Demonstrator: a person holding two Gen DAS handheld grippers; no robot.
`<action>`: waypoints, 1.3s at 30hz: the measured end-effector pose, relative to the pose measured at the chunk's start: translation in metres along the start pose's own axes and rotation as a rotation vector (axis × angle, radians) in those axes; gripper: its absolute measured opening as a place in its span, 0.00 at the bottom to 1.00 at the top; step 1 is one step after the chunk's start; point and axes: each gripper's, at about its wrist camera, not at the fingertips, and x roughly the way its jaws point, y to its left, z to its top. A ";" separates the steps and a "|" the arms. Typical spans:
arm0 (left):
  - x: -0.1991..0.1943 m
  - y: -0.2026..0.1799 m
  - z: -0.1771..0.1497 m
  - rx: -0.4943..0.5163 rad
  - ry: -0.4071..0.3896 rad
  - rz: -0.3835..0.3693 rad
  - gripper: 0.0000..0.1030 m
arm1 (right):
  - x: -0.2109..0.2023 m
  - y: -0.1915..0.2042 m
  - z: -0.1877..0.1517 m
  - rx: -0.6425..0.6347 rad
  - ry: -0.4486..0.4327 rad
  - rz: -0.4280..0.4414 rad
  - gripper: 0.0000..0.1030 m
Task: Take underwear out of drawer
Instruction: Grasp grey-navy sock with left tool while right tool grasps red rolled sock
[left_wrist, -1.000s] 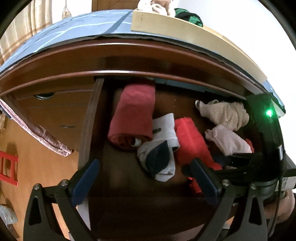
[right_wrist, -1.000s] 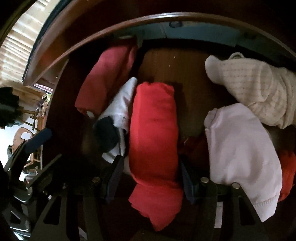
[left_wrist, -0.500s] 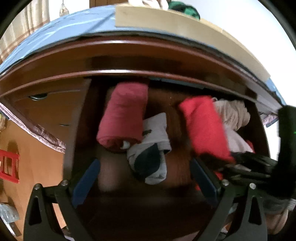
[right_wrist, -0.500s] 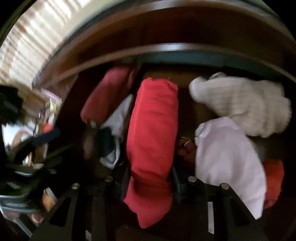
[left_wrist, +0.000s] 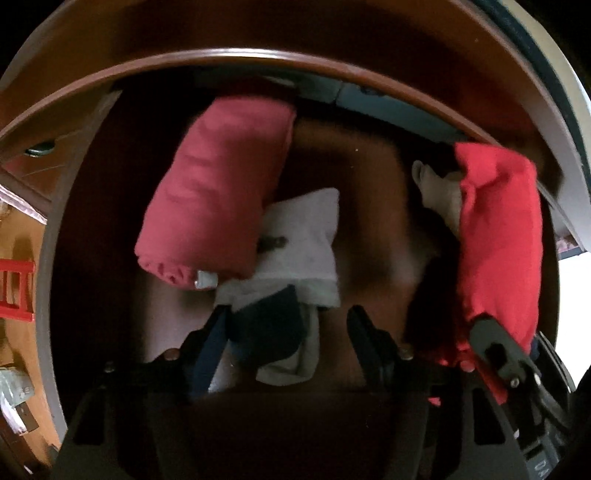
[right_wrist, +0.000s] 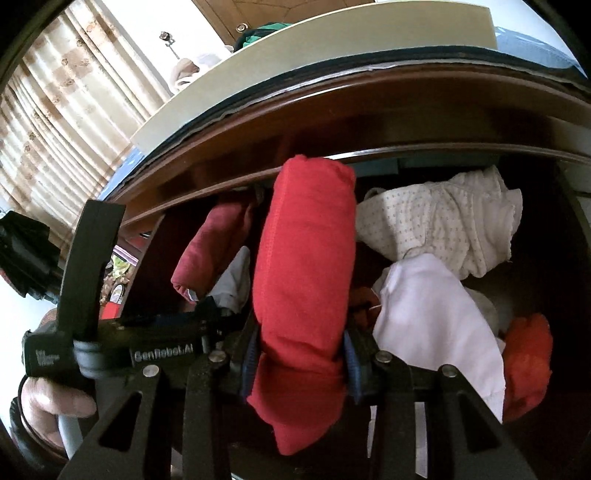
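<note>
The red rolled underwear (right_wrist: 303, 280) is clamped in the right hand-held gripper (right_wrist: 299, 354), raised at the right of the open drawer (left_wrist: 48, 258). The left hand-held gripper (left_wrist: 288, 332) has just been closing around the white-and-navy garment (left_wrist: 295, 254); its pads are not clearly pressing. A maroon roll (left_wrist: 218, 199) lies left. Only the right view shows the dotted cream garment (right_wrist: 443, 221) and white one (right_wrist: 436, 317).

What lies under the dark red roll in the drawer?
A white and navy garment lies partly under the dark red roll, its upper corner tucked beneath. Whatever else is below the roll is covered.
</note>
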 end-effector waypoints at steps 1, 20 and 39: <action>0.002 -0.001 0.002 0.000 0.012 0.001 0.63 | 0.001 -0.001 -0.001 0.001 -0.001 0.002 0.40; 0.007 -0.036 0.010 0.167 -0.028 -0.028 0.13 | 0.014 -0.011 0.001 0.052 0.009 0.012 0.40; -0.056 -0.050 -0.050 0.289 -0.322 0.024 0.10 | -0.012 -0.002 -0.021 0.061 -0.084 0.002 0.40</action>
